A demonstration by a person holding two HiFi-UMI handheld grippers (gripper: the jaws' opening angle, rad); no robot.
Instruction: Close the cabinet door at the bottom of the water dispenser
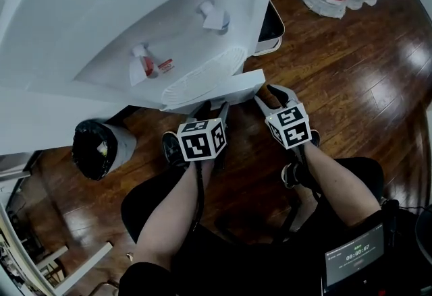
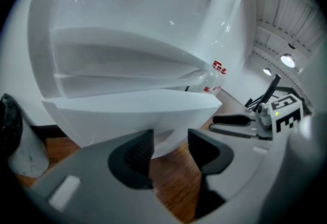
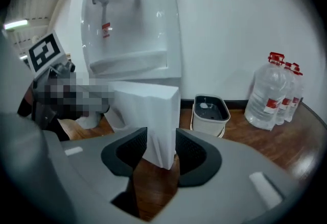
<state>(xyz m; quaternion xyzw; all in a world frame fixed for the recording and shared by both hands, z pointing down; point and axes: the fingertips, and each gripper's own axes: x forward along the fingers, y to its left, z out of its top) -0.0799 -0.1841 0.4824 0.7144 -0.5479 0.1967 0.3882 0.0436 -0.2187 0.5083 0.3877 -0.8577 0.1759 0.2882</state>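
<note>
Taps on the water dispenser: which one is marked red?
The left tap in the head view, with a red top; the right tap shows no red.

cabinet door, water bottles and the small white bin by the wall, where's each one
cabinet door (image 3: 148,116): right gripper view, on its white face.
water bottles (image 3: 270,96): right gripper view, on the nearest bottle's clear body.
small white bin (image 3: 207,125): right gripper view, on its outer front wall.
</note>
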